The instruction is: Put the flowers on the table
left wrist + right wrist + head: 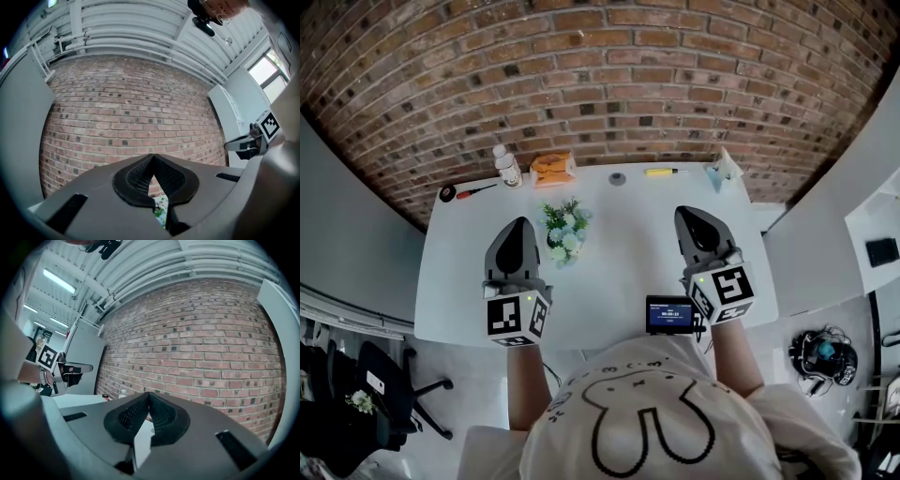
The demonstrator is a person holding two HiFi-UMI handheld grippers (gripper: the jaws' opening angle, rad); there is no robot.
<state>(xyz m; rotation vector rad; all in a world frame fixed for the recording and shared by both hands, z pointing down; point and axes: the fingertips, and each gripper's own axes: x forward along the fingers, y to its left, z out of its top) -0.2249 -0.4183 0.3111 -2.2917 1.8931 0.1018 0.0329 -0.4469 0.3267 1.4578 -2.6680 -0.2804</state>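
- Far edge of the bench [628, 262], left part: a red-handled screwdriver [469, 192], a plastic bottle [507, 167] and an orange pack [552, 169]. They appear to play no part in the task.
- Left hand-held gripper [518, 225]: the jaws are closed tip to tip with nothing between them. It hovers over the left half of the bench, just beside the flowers.
- Flowers [565, 230]: a small white-and-green bunch resting on the bench, left of centre. They are free of both hand-held grippers. The left gripper view shows them only as a sliver below the closed jaws [160, 208].
- Right hand-held gripper [689, 214]: the jaws are closed and empty. It is over the right half of the bench, well apart from the flowers.
- Near edge: a small screen device [669, 314] lies just beside the right hand-held gripper.
- Task status (judgement): placement looks complete, since the flowers are already on the bench and released. No further handling seems required.
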